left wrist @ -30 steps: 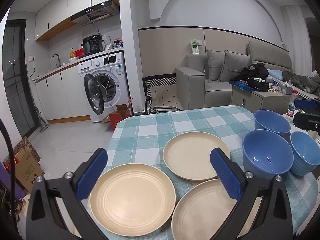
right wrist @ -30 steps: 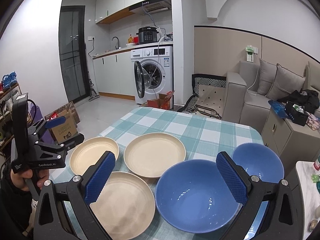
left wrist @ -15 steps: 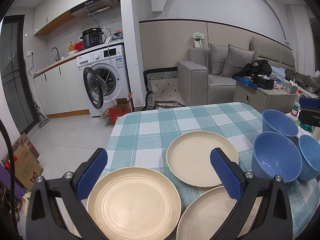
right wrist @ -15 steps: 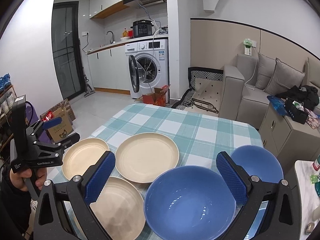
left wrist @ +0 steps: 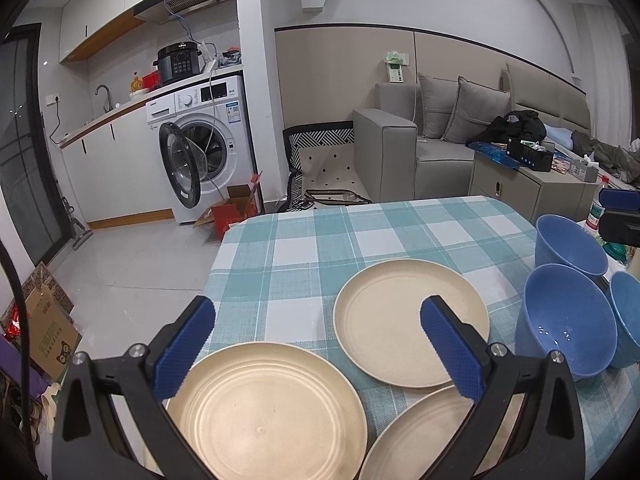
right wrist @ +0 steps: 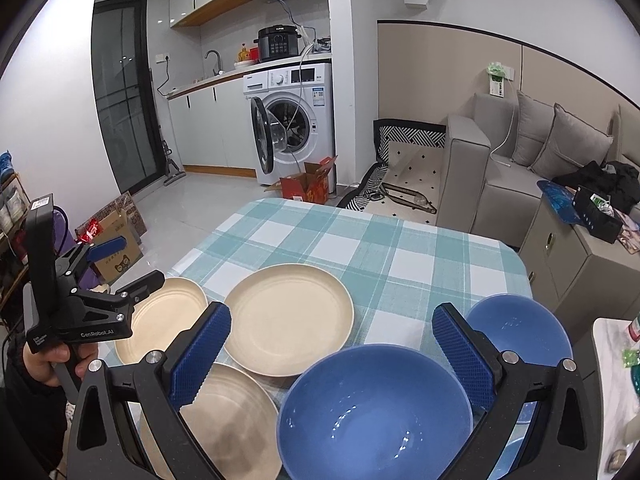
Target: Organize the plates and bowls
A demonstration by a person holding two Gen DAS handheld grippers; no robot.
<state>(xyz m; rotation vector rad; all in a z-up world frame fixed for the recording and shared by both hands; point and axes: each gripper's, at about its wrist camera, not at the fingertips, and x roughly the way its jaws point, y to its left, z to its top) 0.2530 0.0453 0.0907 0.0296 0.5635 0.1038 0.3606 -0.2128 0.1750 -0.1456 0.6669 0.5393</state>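
Three beige plates [left wrist: 408, 320] and three blue bowls [right wrist: 376, 408], one bowl cut off at the frame edge, sit near the checked surface's [right wrist: 360, 240] front edge below the empty, spread left hand-held gripper [left wrist: 316, 344], marked "GenRobot.AI", and right hand-held gripper [right wrist: 332, 356].

Table [left wrist: 312, 240] under a teal-checked cloth (white squares too), three beige plates [left wrist: 410, 322], three blue bowls [left wrist: 568, 330].
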